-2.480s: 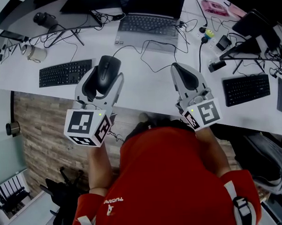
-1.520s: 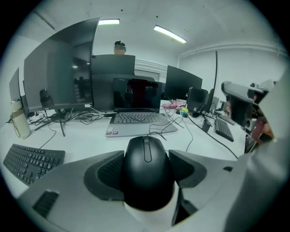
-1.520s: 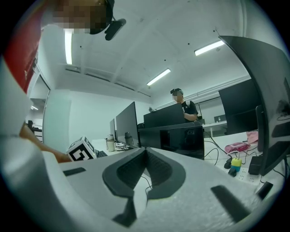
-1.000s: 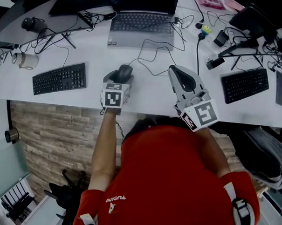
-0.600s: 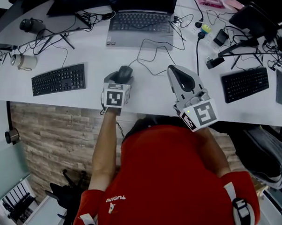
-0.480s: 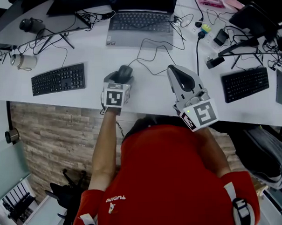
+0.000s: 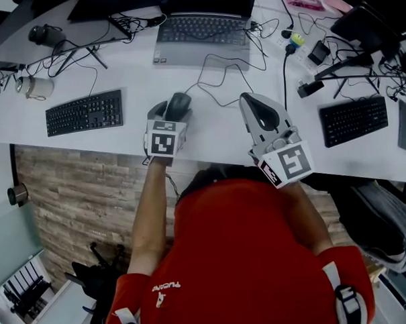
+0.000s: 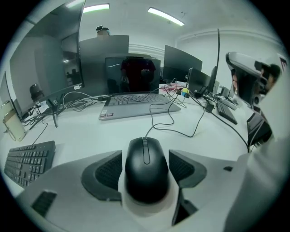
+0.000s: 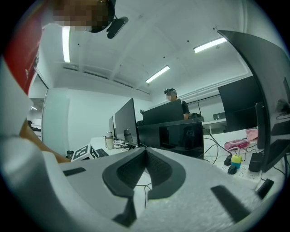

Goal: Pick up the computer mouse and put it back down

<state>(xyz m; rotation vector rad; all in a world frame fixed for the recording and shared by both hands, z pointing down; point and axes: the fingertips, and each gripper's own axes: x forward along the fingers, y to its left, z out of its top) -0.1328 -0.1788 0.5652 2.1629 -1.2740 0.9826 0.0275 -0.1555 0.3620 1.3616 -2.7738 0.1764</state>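
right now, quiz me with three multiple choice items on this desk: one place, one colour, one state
1. Where is the computer mouse?
A on a keyboard
B between the jaws of the left tongs, on the desk
C on the floor

2. What colour is the laptop?
A grey
B red
C yellow

3. How do the right tongs stand?
A wide open
B clamped on a cable
C shut, empty

Answers:
1 B: the left gripper view shows a jaw on either side of it.
2 A: its body is grey in the head view.
3 C: the jaw tips meet with nothing between them.
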